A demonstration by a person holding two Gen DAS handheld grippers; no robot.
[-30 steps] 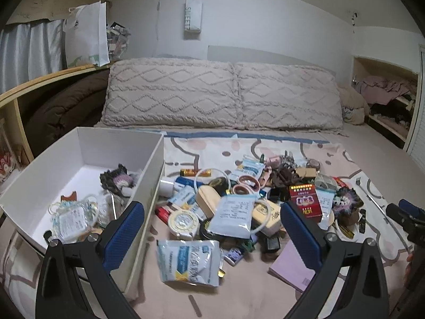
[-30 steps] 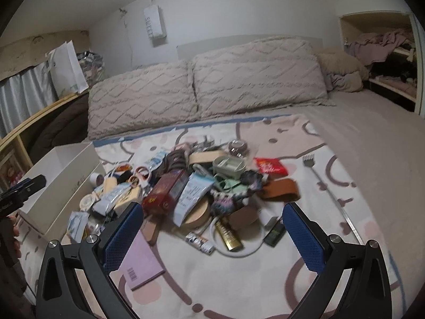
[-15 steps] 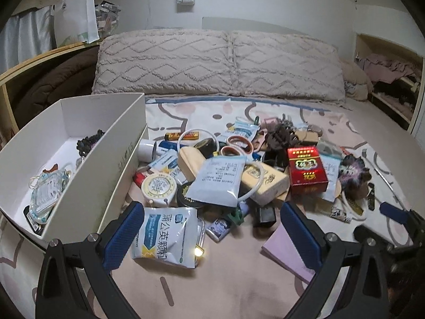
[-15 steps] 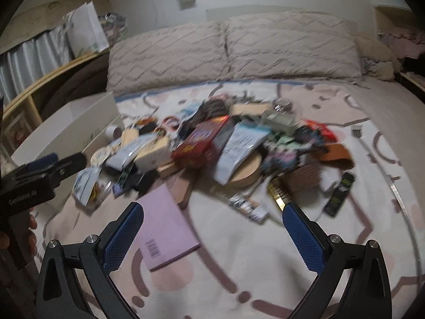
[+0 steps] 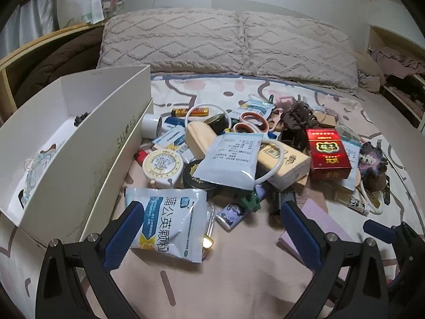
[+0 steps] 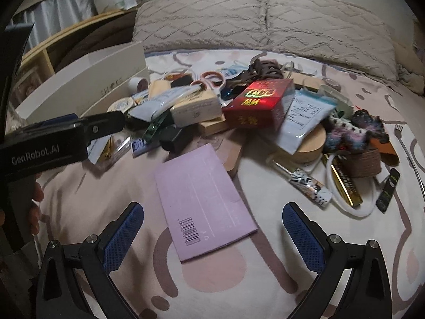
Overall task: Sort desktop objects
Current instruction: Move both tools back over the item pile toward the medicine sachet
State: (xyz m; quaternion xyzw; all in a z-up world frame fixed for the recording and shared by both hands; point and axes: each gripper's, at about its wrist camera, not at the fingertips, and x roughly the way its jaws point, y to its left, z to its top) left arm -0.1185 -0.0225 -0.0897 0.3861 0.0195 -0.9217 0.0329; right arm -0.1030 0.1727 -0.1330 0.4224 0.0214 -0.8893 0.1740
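A heap of small desktop objects is seen spread on a pink patterned bedsheet (image 5: pixel 239 265), in front of two beige quilted pillows (image 5: pixel 228 42).

Left gripper (image 5: pixel 209 228): jaws spread wide, nothing held. Its blue-padded fingers (image 5: pixel 124 231) are poised over a white-and-blue foil sachet with printed characters (image 5: pixel 170 220), which lies flat at the near edge of the heap, just beside a white open cardboard box (image 5: pixel 87 143). The left finger overlaps the sachet's left edge in view; contact cannot be told. A few items are seen inside the box, partly hidden by its wall.

Right gripper (image 6: pixel 212 236): jaws likewise released and empty. A flat lilac paper envelope with a barcode (image 6: pixel 204 199) lies on the sheet between and just beyond the fingers, apart from both.

Further objects noted in the heap: a red rectangular cigarette carton (image 5: pixel 328 152) on top of the pile at right; a round cream-coloured tin (image 5: pixel 162 163) near the box wall; a pale blue printed pouch (image 5: pixel 231 159) at centre; pink-handled scissors (image 6: pixel 211 78) towards the rear; a fuzzy dark multicoloured scrunchie (image 6: pixel 356 130) at the right side.

In the right wrist view the left gripper's black body is seen at left, with part of a hand (image 6: pixel 34 207) below it.
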